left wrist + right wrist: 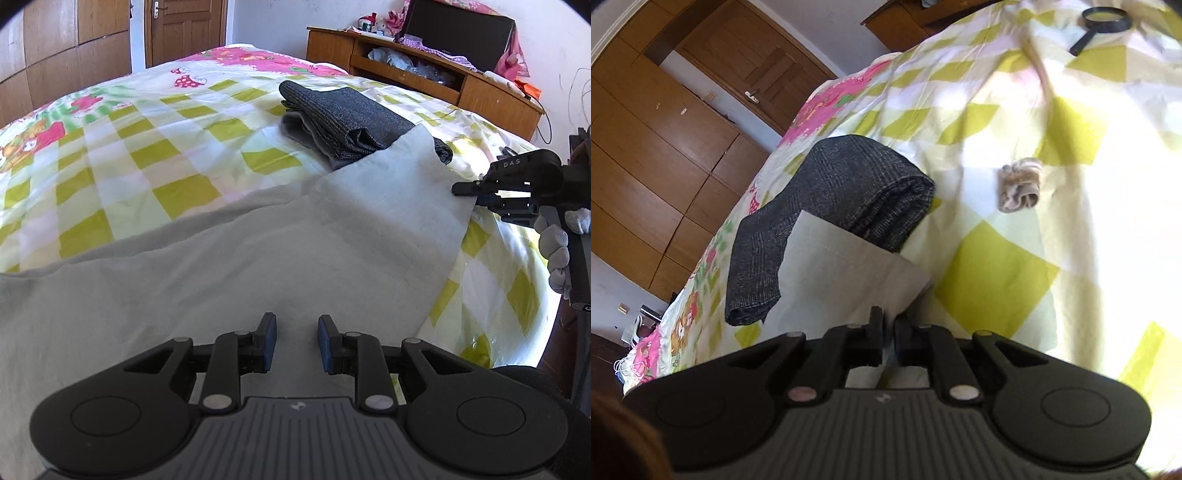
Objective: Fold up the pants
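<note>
Pale grey pants (258, 258) lie spread across the checked bedsheet (147, 155), one end reaching to the right. My left gripper (297, 328) hovers over their middle, its blue pads (271, 343) apart with only flat cloth showing between them. My right gripper (467, 195), held by a gloved hand (554, 251), sits at the far right corner of the pale pants. In the right wrist view the right gripper (888, 321) shows a narrow gap between its fingers, and the edge of the pale pants (842, 273) lies under the tips, not pinched.
Folded dark grey pants (343, 118) (857, 192) lie just beyond the pale ones, partly under their end. A small beige bundle (1019, 188) and a magnifying glass (1104, 18) rest on the sheet. A wooden cabinet (498, 92) stands behind the bed.
</note>
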`<state>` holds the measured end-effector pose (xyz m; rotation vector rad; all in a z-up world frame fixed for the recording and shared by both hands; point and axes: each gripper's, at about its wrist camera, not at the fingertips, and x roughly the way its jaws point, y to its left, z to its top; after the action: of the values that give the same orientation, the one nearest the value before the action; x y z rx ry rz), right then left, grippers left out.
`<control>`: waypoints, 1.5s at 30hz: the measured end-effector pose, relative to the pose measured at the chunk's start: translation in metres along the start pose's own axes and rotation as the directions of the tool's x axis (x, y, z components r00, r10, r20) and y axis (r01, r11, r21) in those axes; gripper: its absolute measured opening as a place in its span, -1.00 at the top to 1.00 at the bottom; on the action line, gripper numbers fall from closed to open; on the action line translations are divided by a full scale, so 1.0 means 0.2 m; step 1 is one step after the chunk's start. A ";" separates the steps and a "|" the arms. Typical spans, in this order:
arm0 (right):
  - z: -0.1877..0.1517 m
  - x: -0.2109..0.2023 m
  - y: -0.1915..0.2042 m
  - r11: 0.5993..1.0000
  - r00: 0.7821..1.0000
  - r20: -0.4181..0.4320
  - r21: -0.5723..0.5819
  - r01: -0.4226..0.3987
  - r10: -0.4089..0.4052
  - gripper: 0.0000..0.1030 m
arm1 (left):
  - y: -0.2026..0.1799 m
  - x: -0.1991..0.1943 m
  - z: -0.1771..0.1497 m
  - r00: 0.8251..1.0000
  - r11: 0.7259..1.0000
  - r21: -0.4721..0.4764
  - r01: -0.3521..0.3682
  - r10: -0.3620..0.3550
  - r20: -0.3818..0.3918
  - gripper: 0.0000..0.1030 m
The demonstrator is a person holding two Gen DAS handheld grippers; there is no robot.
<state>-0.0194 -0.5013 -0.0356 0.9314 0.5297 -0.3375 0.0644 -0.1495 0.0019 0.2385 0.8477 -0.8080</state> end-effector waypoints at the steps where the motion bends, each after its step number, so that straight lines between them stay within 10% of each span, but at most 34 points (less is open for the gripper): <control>1: 0.00 0.00 -0.01 1.000 1.000 -0.003 0.007 -0.016 0.016 0.60 | 0.01 0.00 0.00 1.000 1.000 -0.001 0.000 0.000 0.000 0.29; 8: 0.00 0.15 0.06 0.997 0.997 -0.002 -0.023 -0.076 0.076 0.37 | 0.02 0.01 0.01 1.000 1.000 -0.011 -0.012 0.012 -0.009 0.29; 10: 0.00 0.18 0.06 0.995 0.995 -0.013 0.011 -0.096 0.096 0.90 | 0.01 0.01 0.02 1.000 1.000 -0.006 -0.024 0.024 -0.009 0.29; 15: 0.08 -0.07 0.02 0.974 0.980 0.022 0.107 -0.199 0.197 0.92 | -0.03 -0.05 0.03 1.000 1.000 -0.001 0.004 -0.004 0.024 0.29; 26: 0.08 -0.38 -0.06 0.972 0.980 0.110 -0.148 0.181 -0.166 0.59 | -0.09 -0.04 0.01 1.000 0.998 0.054 0.028 -0.029 0.005 0.21; 30: 0.09 -0.46 0.15 0.889 0.975 0.190 -0.418 0.187 -0.116 0.59 | 0.03 -0.13 0.04 1.000 0.997 0.073 0.001 -0.002 0.017 0.19; 35: -0.12 -0.14 0.63 0.620 0.984 -0.164 -0.766 -0.170 0.067 0.57 | 0.20 -0.13 0.09 1.000 0.994 0.103 -0.027 0.026 0.008 0.17; 40: -0.40 0.25 0.90 0.285 0.918 -0.396 -0.884 -0.370 -0.036 0.46 | 0.33 -0.05 0.15 0.999 0.979 0.200 -0.043 0.048 -0.017 0.13; 45: -0.48 0.45 0.93 0.159 0.872 -0.459 -0.886 -0.436 -0.170 0.36 | 0.41 0.02 0.19 0.998 0.963 0.269 -0.005 0.020 -0.053 0.07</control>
<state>0.1184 -0.3225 -0.0087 -0.3433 0.9339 0.4787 0.1471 -0.1141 0.0142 0.5080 0.7862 -0.9075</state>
